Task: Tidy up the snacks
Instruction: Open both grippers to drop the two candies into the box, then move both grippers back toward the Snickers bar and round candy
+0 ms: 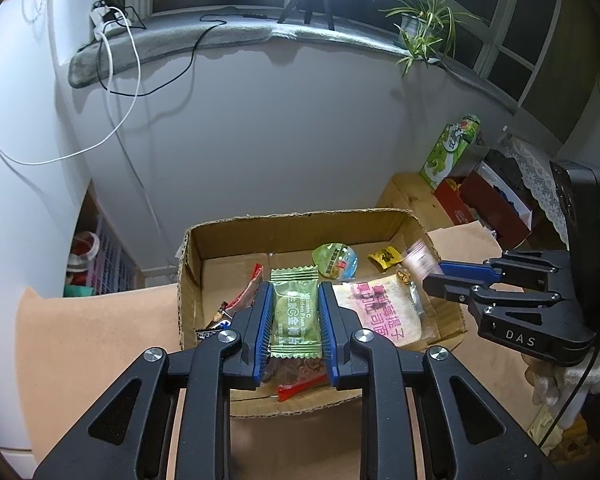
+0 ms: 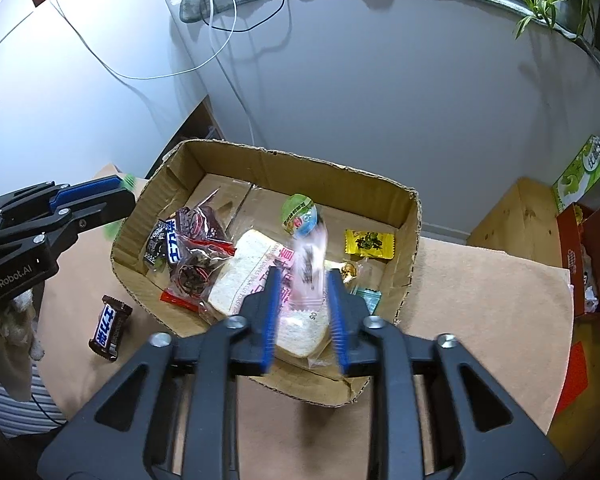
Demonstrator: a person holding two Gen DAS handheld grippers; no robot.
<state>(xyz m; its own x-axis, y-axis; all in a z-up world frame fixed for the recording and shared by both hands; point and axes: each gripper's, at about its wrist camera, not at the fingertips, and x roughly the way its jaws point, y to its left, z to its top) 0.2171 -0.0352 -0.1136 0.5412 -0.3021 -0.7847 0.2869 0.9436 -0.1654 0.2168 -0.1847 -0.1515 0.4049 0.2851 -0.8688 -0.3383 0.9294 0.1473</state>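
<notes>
An open cardboard box [image 1: 292,218] [image 2: 300,160] lies on an orange mat. Inside are a bread slice in a pink-labelled bag [image 1: 380,312] [image 2: 244,276], a green jelly cup [image 1: 336,260] [image 2: 302,214], a yellow candy [image 1: 386,258] [image 2: 369,243] and red-edged clear packets [image 2: 196,256]. My left gripper [image 1: 295,292] [image 2: 124,192] hangs over the box's left part, its pads pressed on a green candy packet [image 1: 296,316]. My right gripper [image 2: 305,276] [image 1: 434,276] stands open over the bread. A blurred pink packet [image 2: 310,264] [image 1: 418,258] sits loose between its fingers, apart from the pads.
A dark chocolate bar [image 2: 110,328] lies on the mat [image 2: 480,300] left of the box. A wooden stand [image 2: 516,216], a red box [image 2: 588,256] and a green carton [image 1: 452,148] are at the right. A white wall rises close behind. A gloved hand [image 1: 552,380] holds the right gripper.
</notes>
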